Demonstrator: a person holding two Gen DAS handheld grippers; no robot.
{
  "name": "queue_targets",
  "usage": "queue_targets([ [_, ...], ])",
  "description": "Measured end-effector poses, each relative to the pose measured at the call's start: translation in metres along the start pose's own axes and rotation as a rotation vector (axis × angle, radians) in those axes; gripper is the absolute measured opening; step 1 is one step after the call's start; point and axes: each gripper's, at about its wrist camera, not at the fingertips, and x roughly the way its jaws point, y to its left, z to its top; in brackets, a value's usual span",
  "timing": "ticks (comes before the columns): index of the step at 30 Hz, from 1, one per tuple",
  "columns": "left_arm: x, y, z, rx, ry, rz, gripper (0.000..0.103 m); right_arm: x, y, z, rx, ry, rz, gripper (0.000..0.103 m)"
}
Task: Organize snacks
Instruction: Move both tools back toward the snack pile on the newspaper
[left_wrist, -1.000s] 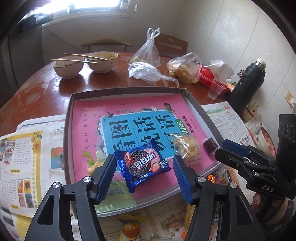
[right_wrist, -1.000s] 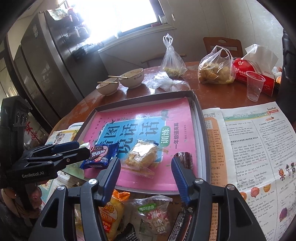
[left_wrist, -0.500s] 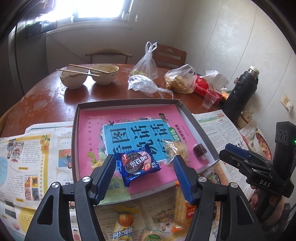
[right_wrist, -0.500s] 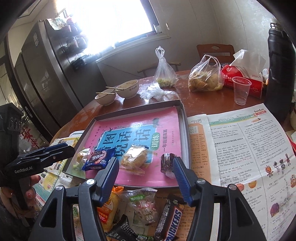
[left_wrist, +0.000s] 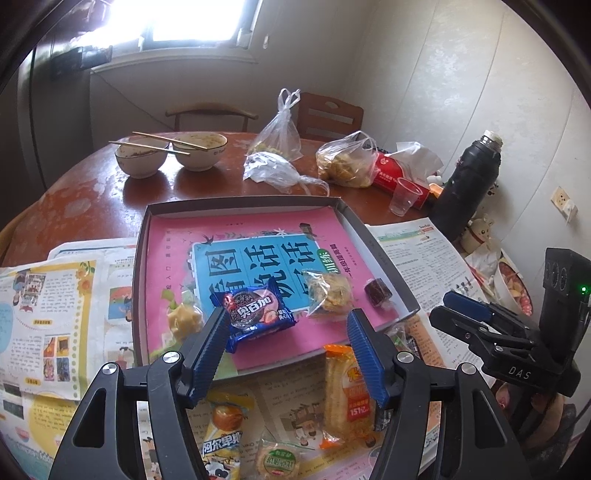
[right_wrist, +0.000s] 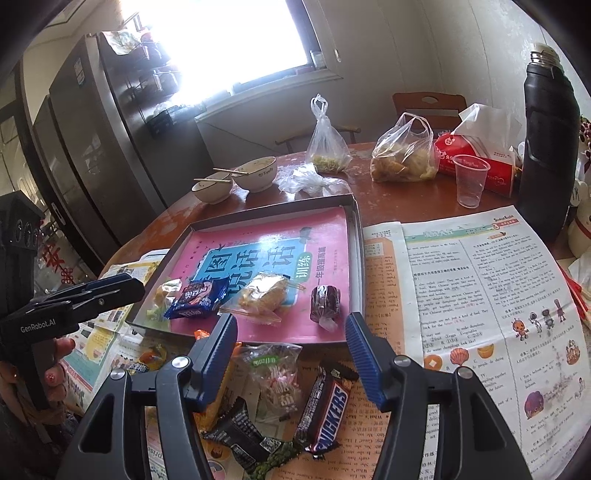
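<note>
Worry is my left claw (left_wrist: 286, 345) and right claw (right_wrist: 291, 350), both apart and empty, snagging the newspaper (right_wrist: 480, 295) beside the tray (right_wrist: 356, 258) while grabbing loose snacks.

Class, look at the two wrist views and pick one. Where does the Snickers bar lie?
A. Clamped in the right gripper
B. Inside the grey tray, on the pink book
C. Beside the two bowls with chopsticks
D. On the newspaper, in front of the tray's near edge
D: the Snickers bar lies on the newspaper among other loose snacks, outside the near wall of the tray, with the right gripper open above it and not touching it.
</note>
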Motion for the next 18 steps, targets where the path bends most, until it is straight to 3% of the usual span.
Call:
queue_targets([
  [18, 0.008, -0.023, -0.019, 0.04, 0.059, -0.025, 0.067, -0.003, -0.01, -0.022, -0.002, 0.067, -0.037, 0.061],
])
